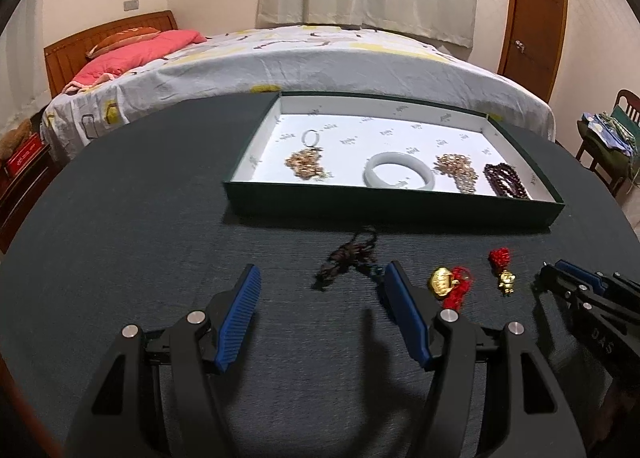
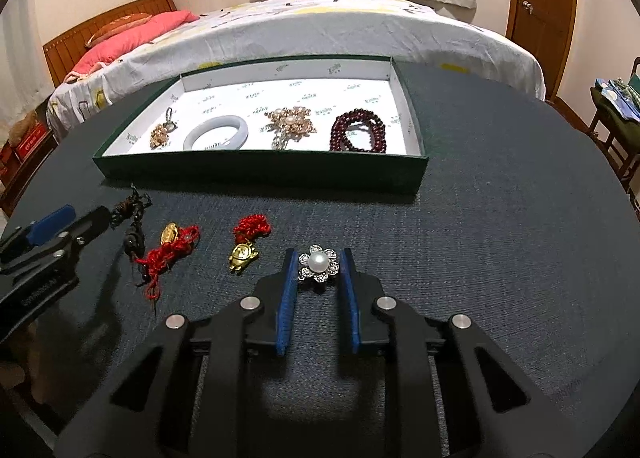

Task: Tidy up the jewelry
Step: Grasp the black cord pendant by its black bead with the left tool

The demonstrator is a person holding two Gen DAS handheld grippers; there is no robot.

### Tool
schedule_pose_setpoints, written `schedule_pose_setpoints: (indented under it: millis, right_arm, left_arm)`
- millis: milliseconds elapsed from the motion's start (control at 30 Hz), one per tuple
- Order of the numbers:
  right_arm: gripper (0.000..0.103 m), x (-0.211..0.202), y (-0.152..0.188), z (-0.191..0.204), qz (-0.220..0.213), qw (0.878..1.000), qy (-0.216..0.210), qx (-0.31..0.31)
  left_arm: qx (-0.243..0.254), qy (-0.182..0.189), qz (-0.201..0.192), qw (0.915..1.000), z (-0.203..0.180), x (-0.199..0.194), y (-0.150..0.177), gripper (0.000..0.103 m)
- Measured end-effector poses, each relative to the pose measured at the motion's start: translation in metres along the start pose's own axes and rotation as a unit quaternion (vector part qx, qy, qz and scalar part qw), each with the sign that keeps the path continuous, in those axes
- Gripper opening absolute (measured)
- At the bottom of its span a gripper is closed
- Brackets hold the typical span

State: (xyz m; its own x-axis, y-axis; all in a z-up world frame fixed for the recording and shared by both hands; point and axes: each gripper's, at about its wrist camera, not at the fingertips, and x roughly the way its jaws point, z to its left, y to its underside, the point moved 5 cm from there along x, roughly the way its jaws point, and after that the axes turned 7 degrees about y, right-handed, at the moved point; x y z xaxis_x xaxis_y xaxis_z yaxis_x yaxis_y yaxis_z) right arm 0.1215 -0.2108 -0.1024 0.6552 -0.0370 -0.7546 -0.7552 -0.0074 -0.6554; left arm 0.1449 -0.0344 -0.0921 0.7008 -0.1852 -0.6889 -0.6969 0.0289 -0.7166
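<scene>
My right claw (image 2: pixel 319 258) is closing in around a pearl flower pin (image 2: pixel 319 262). The blue pads (image 2: pixel 289 290) sit just beside the pin on both sides. I cannot tell if they touch it yet. The pin lies on the dark round table (image 2: pixel 500 258).

My left claw (image 1: pixel 320 278) is spread wide with nothing in it. It hangs low over the table. A dark brown knotted cord charm (image 1: pixel 348 258) lies just past its tips.

Next to the pin, on the side of my left claw, lies a small gold figure with a red knot (image 2: pixel 245 246). Past that is a gold charm on red string (image 2: pixel 170 248), then the dark cord charm.

Behind the pin, farther from me, is a flat green box (image 2: pixel 260 169) with white inside. In the box I see a dark red bead bracelet (image 2: pixel 359 135), a gold pearly brooch (image 2: pixel 289 123), a pale bangle (image 2: pixel 216 133) and a gold keyring charm (image 2: pixel 162 133), all in a row.

Behind the box is a bed (image 2: pixel 320 29).
</scene>
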Motion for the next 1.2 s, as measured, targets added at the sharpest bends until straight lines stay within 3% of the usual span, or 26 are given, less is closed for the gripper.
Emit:
schedule_pose_setpoints:
  millis: [300,467,667,767,1000,1200]
  right_arm:
    - [0.021,-0.003,0.0,-0.013,-0.007,1.0,-0.014,0.02]
    - [0.021,-0.004,-0.001,-0.013,-0.008,1.0,-0.018,0.023]
    - [0.021,-0.004,0.0,-0.011,-0.008,1.0,-0.019,0.02]
    - [0.021,-0.005,0.0,-0.01,-0.009,1.0,-0.019,0.019]
    - [0.021,-0.005,0.001,-0.009,-0.007,1.0,-0.019,0.018]
    - [0.021,-0.006,0.001,-0.009,-0.008,1.0,-0.018,0.018]
  left_arm:
    - [0.026,0.008,0.031,0.9991,-0.028,0.02,0.0,0.063]
    - [0.029,0.001,0.055,0.9981,-0.025,0.023,0.008,0.063]
    - [0.022,-0.001,0.057,0.9981,-0.017,0.021,0.012,0.062]
    - [0.019,0.001,0.061,0.9979,-0.014,0.021,0.014,0.054]
    - [0.025,0.008,0.065,0.9976,-0.017,0.022,0.015,0.053]
    - [0.039,0.012,0.064,0.9971,-0.02,0.021,0.014,0.04]
